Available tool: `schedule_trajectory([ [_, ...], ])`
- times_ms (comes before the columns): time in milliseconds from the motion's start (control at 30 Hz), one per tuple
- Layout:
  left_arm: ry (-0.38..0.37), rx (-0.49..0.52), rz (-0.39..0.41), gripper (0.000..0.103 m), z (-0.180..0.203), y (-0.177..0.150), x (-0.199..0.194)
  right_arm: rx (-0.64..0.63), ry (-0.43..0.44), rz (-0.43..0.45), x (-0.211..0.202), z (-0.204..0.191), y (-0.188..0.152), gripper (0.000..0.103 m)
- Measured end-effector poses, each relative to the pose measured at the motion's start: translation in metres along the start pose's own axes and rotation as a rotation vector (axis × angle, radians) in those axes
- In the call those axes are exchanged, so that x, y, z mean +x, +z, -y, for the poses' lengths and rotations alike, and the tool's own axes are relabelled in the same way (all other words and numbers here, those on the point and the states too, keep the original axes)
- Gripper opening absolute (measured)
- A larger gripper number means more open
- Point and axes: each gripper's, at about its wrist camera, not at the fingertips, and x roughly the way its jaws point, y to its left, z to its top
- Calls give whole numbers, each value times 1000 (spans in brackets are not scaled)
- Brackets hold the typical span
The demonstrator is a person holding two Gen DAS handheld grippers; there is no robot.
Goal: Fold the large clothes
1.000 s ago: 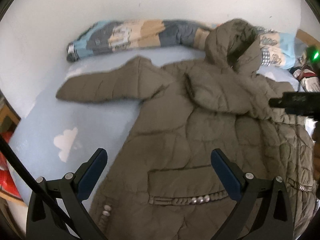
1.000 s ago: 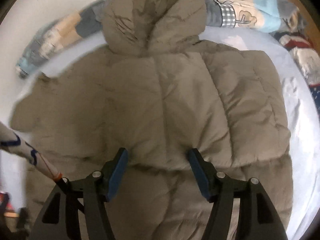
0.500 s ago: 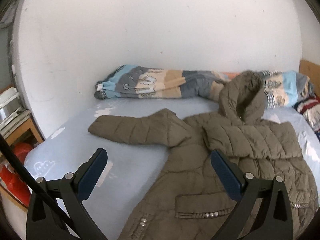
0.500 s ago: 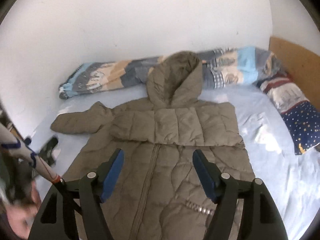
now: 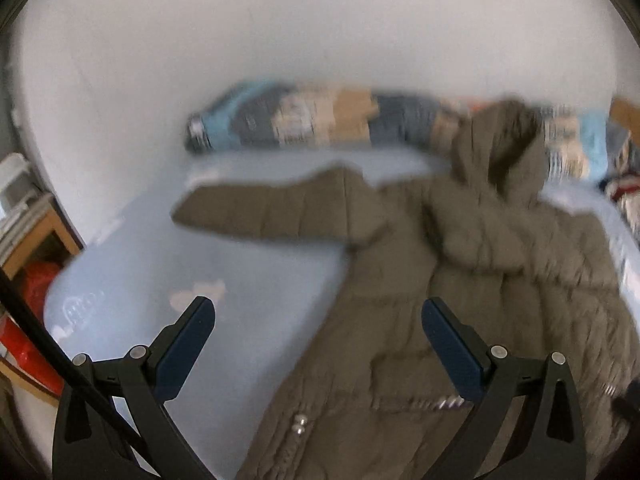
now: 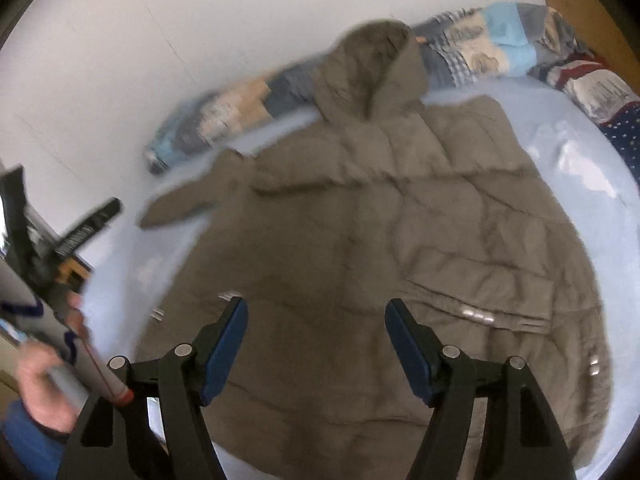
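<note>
An olive-brown quilted hooded coat point(image 5: 472, 280) lies front up on a light blue bed, hood point(image 5: 500, 148) toward the wall. One sleeve point(image 5: 272, 212) stretches out to the left; the other is folded across the chest. My left gripper point(image 5: 318, 324) is open and empty, above the coat's left side. The coat fills the right wrist view point(image 6: 380, 232). My right gripper point(image 6: 316, 324) is open and empty above the coat's lower middle. The left gripper's body shows at the left edge of the right wrist view point(image 6: 80, 232).
A rolled patterned blanket point(image 5: 320, 124) lies along the white wall behind the hood. More patterned bedding point(image 6: 592, 84) lies at the right. A wooden shelf with red items point(image 5: 36, 276) stands left of the bed. Bare blue sheet point(image 5: 160, 280) lies left of the coat.
Both grippers have dipped back toward the coat after rising; the views tilt down and blur. Both stay open and empty. The coat has not moved.
</note>
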Motion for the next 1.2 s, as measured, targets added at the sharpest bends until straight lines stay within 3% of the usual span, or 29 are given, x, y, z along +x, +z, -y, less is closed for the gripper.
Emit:
schedule_trajectory([
  [167, -112, -101, -280, 103, -29, -25, 55, 118, -162, -32, 0, 74, 0, 76],
  [267, -148, -182, -373, 103, -51, -44, 66, 212, -235, -60, -9, 123, -5, 76],
  [367, -217, -296, -443, 103, -77, -63, 66, 322, -246, -54, -27, 162, -16, 76],
  [500, -336, -400, -540, 101, -98, -90, 66, 400, -212, -81, -38, 185, -29, 76],
  [667, -366, -383, -568, 87, -97, -116, 56, 403, -210, -147, -40, 195, -49, 76],
  [767, -402, -368, -585, 81, -83, -131, 47, 411, -147, -200, -32, 198, -64, 77],
  [833, -352, -305, -546, 70, -68, -134, 35, 411, -81, -221, -26, 197, -75, 75],
  [900, -339, -265, -521, 55, -57, -136, 27, 382, -82, -203, -29, 195, -76, 50],
  [933, -336, -245, -506, 50, -52, -137, 21, 382, -79, -197, -33, 197, -76, 29],
  [967, -320, -202, -485, 49, -42, -138, 13, 401, -65, -192, -35, 201, -76, 23],
  [1100, -303, -91, -442, 47, -14, -146, -11, 420, -106, -152, -50, 210, -77, 20],
  [1200, -276, -1, -401, 47, 4, -155, -28, 380, -200, -120, -60, 209, -72, 19],
])
